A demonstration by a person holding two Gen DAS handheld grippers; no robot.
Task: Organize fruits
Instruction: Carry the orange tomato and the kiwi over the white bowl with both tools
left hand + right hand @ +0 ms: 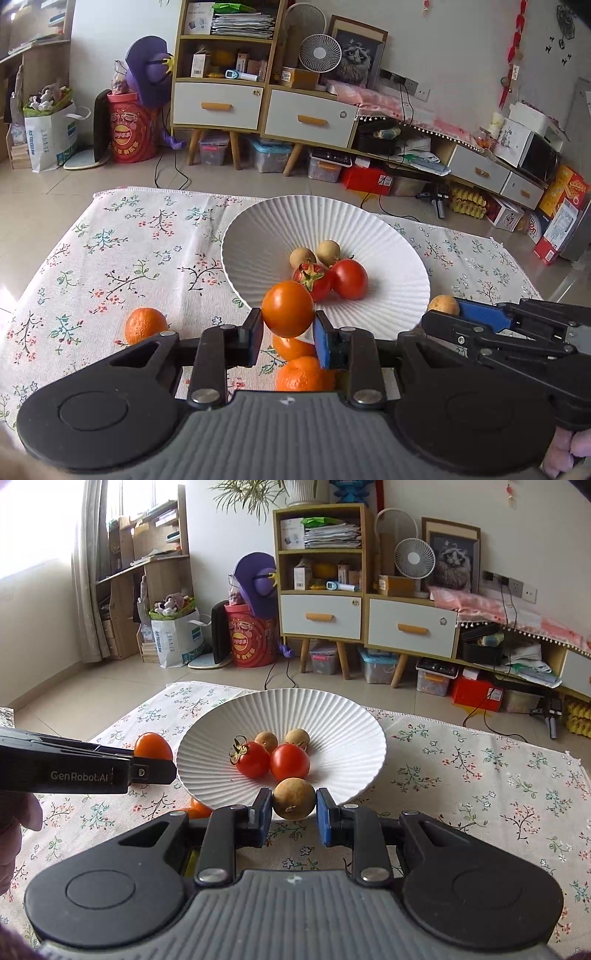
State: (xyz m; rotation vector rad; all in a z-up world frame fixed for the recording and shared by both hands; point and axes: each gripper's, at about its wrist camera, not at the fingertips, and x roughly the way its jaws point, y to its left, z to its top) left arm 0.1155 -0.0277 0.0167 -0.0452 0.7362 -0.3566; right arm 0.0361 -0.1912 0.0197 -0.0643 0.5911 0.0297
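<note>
Gripping an orange tomato (288, 308), the left gripper (288, 325) neared the white plate (258, 236); the right gripper (293, 806) clamped a brown longan (293, 798)

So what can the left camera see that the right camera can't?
Only the left wrist view shows all three tangerines lying on the flowery cloth; the right view shows just a sliver of one. It also looks straight down the left gripper, shut on an orange tomato.

Only the right wrist view looks down the right gripper, shut on a brown longan, and it shows the window and curtain.

Both show the white plate holding two red tomatoes and two longans, plus each other's gripper from the side.
</note>
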